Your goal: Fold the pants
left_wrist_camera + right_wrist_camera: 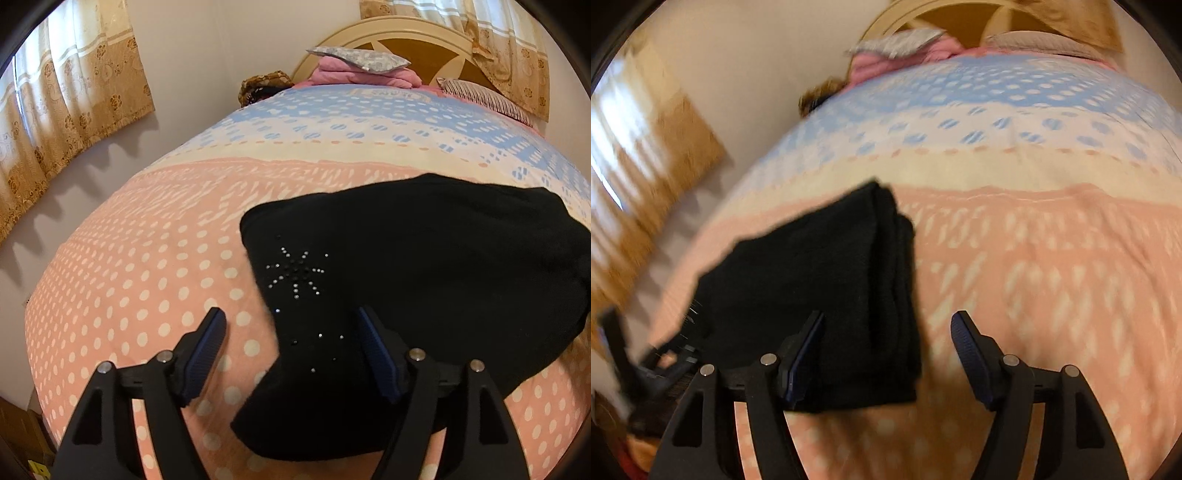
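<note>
Pants (pixel 406 266) folded black on your polka-dot bed (pixel 147 258), both your claws (pixel 291 354) (pixel 886 358) released above it, curtains (pixel 66 103) far left, headboard (pixel 406 37) far.

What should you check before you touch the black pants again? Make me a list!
1. Left gripper open: ok.
2. Right gripper open: ok.
3. Black pants lying on the bedspread, held by neither gripper: ok.
4. Pants folded into stacked layers, seen in the right wrist view: ok.
5. Fold neat and flat all over: cannot tell, right view is blurred.
6. Pants well away from the bed's edge: ok.
</note>
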Demonstrator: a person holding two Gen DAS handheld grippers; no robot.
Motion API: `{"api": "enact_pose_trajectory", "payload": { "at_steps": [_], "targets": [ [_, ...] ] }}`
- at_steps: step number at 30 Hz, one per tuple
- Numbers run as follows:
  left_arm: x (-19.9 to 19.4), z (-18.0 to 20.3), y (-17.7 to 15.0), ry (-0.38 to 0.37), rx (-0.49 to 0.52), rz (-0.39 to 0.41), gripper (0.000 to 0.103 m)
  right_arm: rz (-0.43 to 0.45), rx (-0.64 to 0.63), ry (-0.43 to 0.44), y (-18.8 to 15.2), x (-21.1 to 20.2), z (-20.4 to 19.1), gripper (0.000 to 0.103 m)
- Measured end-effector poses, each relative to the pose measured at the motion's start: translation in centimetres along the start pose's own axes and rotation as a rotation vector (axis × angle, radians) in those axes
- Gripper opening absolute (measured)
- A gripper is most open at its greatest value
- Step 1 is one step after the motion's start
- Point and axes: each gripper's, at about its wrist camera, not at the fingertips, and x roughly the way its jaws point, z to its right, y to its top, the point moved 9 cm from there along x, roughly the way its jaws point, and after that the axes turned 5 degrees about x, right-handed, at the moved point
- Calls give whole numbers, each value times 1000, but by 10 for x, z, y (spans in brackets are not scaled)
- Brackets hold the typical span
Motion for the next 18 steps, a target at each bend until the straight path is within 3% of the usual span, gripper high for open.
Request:
{"api": "enact_pose_trajectory", "payload": {
  "at_steps": [4,5,6,10,14,18],
  "targets": [
    [1,-1,0,12,-4,-1,80,282,-127,-153,8,-60,-15,68],
    [1,-1,0,16,-7,-2,83,306,-158,-161,8,-65,-22,58],
    [1,-2,0,23,-10,-4,84,310,-209,-162,7,-66,-34,45],
    [1,-5,-2,35,-20,-8,89,191,-312,-139,-8,-36,-57,25],
    [3,-10,-2,19,-48,-20,96,90,-297,-209,-19,-2,-36,24],
    [-3,-23,-14,-81,-151,-73,97,90,-319,-225,-17,-2,-38,24]
  ]
}}
